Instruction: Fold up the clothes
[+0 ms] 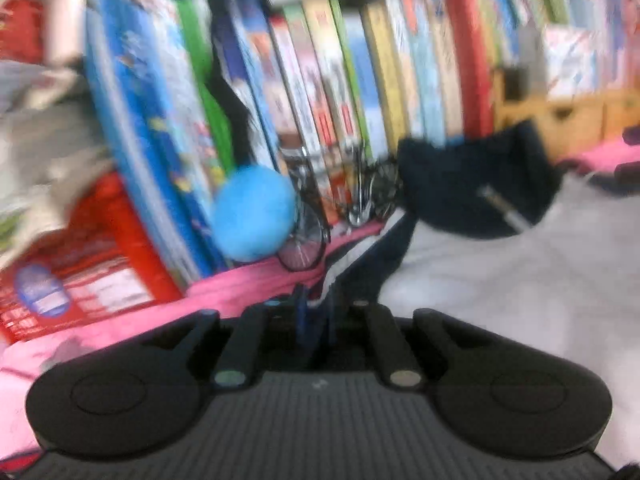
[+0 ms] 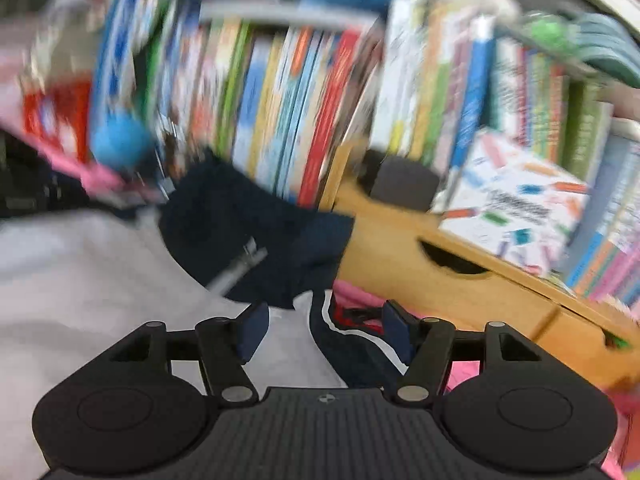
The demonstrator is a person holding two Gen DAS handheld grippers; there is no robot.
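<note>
Both views are motion-blurred. Left gripper (image 1: 314, 320): fingers drawn together, pinching a navy edge of the garment (image 1: 472, 184), which runs up and rightward from the pinch to a dark bunched mass with a pale drawstring-like strip. Right gripper (image 2: 324, 334): fingers spread wide apart, nothing between the blue pads (image 2: 252, 330); a navy part of the garment with white piping and a red patch lies in the gap, just ahead of the fingers, contact not discernible. The garment's dark mass sits further ahead in the right wrist view, hanging or bunched over the grey surface (image 2: 80, 280). Pink bedding (image 1: 120, 320) borders the grey surface on the left and far side. Beyond it stands a packed row of books (image 1: 340, 80), with a blue fluffy ball (image 1: 254, 216) in front. A wooden drawer unit (image 2: 460, 280) bounds the right side. Open room lies over the grey surface, left of the right gripper.
</note>
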